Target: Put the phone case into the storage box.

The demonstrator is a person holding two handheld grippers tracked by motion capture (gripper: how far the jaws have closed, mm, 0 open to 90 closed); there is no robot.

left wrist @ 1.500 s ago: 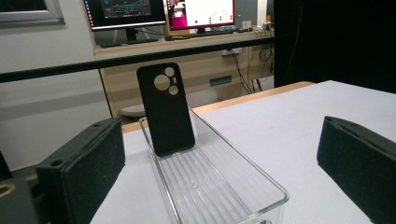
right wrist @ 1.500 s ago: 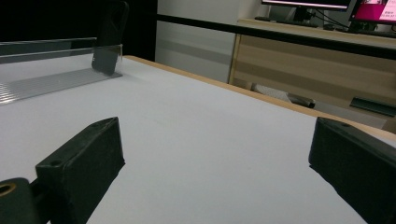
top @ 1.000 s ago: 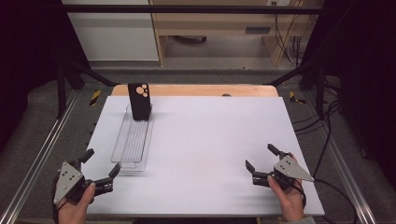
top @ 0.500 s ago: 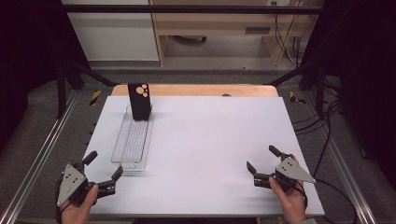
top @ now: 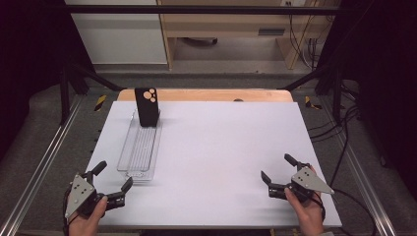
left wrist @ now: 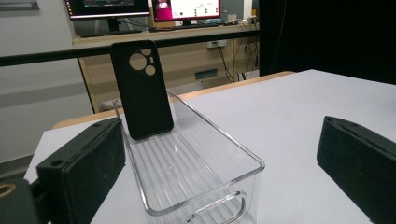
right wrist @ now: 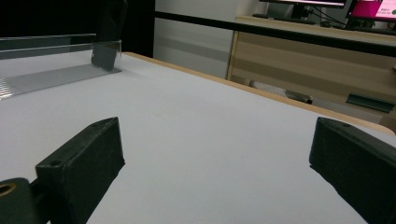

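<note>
Black claws (top: pixel 111 177) lower (both agape)

The left tool (top: pixel 111 177) sits at the near left corner of the surface (top: pixel 221 147), gripped in the person's left hand (top: pixel 88 216), its 2 jaws spread wide with nothing between them. The right tool (top: pixel 276 169) is at the near right, in the right hand (top: pixel 307 214), jaws equally wide apart and empty.

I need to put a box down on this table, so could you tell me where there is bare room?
The white tabletop is bare from the clear tray across to its right edge, and between the left gripper and right gripper. The left side is crowded: the tray holds a black phone case leaning at its far end.
</note>
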